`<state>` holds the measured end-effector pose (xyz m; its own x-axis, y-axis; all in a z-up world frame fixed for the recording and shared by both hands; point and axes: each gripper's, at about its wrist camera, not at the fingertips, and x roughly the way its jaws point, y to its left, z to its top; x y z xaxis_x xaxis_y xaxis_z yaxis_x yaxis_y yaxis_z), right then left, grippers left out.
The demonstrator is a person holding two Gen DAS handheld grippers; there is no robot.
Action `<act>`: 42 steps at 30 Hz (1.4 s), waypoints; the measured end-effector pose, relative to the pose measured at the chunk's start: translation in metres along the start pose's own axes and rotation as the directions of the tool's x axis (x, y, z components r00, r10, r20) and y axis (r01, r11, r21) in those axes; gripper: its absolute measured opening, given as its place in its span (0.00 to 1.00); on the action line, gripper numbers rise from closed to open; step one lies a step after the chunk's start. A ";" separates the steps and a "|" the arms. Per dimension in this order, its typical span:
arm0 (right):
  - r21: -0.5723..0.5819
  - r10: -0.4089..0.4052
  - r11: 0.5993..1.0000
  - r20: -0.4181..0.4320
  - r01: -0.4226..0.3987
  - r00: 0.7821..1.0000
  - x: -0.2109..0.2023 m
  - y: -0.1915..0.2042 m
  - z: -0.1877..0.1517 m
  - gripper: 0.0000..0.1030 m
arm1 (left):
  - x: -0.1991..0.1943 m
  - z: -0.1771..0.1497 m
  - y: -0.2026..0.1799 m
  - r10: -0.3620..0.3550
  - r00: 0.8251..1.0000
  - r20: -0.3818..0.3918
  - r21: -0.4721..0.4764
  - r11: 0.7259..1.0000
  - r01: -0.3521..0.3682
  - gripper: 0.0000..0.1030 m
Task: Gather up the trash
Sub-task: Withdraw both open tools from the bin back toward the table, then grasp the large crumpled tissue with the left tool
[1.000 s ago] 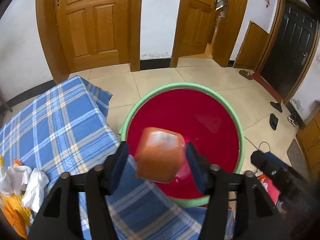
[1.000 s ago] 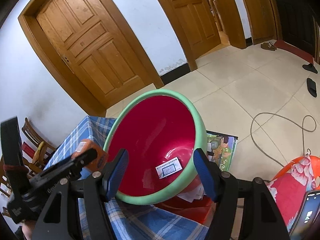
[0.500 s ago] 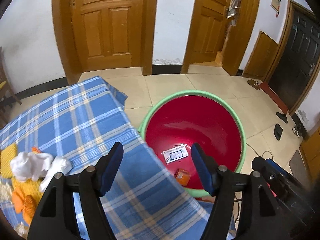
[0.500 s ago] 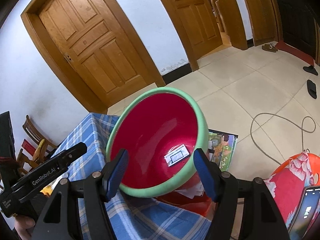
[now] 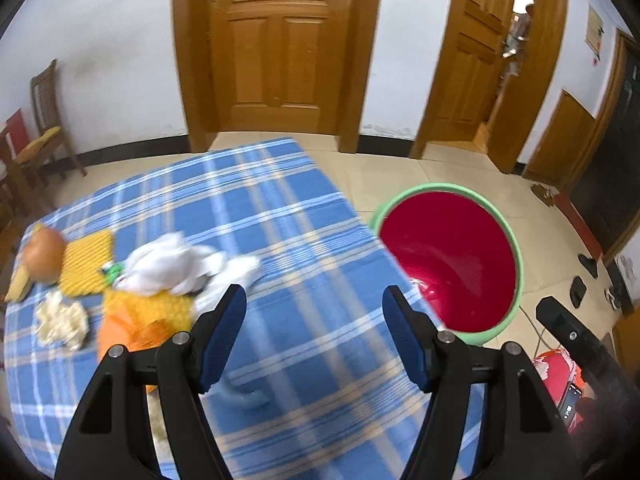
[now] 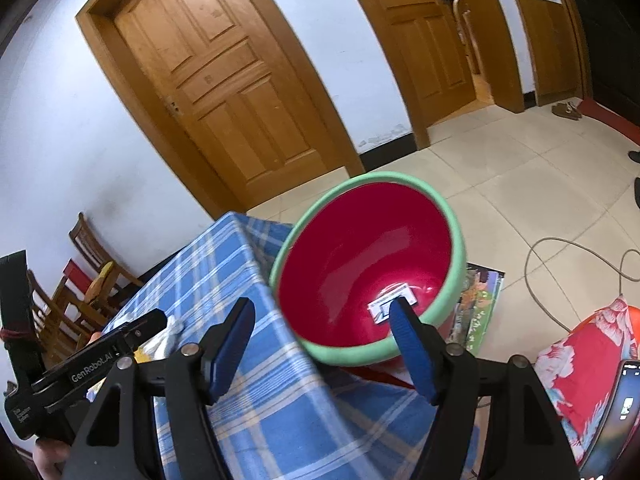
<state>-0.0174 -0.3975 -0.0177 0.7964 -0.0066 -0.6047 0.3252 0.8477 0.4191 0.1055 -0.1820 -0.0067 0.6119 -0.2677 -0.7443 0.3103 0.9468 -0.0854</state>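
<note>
On the blue plaid tablecloth (image 5: 280,208) lies a pile of trash: crumpled white tissue (image 5: 176,264), yellow foam netting (image 5: 86,264), an orange scrap (image 5: 132,332), another pale wad (image 5: 62,322) and a brown round thing (image 5: 44,254). My left gripper (image 5: 313,294) hovers open over the cloth just right of the pile, nothing between its fingers. The red basin (image 5: 436,187) with a green rim stands off the table's right edge. My right gripper (image 6: 321,306) is open and empty above the table edge and the basin (image 6: 352,354), whose bottom shows a white label (image 6: 384,306).
Wooden chairs (image 5: 44,120) stand at the far left by the wall. On the tiled floor lie a cable (image 6: 560,264), a picture booklet (image 6: 480,300) under the basin and a red flowered cushion (image 6: 592,360). Wooden doors line the back wall.
The left gripper let the orange box fall into the basin, then swung left and up over the table toward the trash pile. The right gripper drew back slightly from the basin.
</note>
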 end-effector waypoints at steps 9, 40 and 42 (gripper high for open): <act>-0.057 0.054 0.997 -0.040 -0.056 0.998 -0.002 0.035 -0.022 0.71 | -0.030 -0.024 0.057 0.089 0.996 0.008 -0.088 0.992 -0.088 0.70; -0.211 0.068 0.972 -0.163 -0.102 0.984 0.017 0.098 -0.071 0.71 | -0.011 -0.098 0.125 0.062 0.993 -0.104 -0.215 0.973 -0.083 0.64; -0.213 0.068 0.971 -0.172 -0.105 0.983 0.019 0.099 -0.072 0.71 | -0.008 -0.099 0.125 0.031 0.994 -0.105 -0.220 0.974 -0.054 0.46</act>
<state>-0.0071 -0.2752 -0.0365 0.7175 0.1423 -0.6819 0.1238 0.9373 0.3259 0.0674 -0.0437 -0.0772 0.5413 -0.2177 -0.8121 0.1093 0.9759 -0.1887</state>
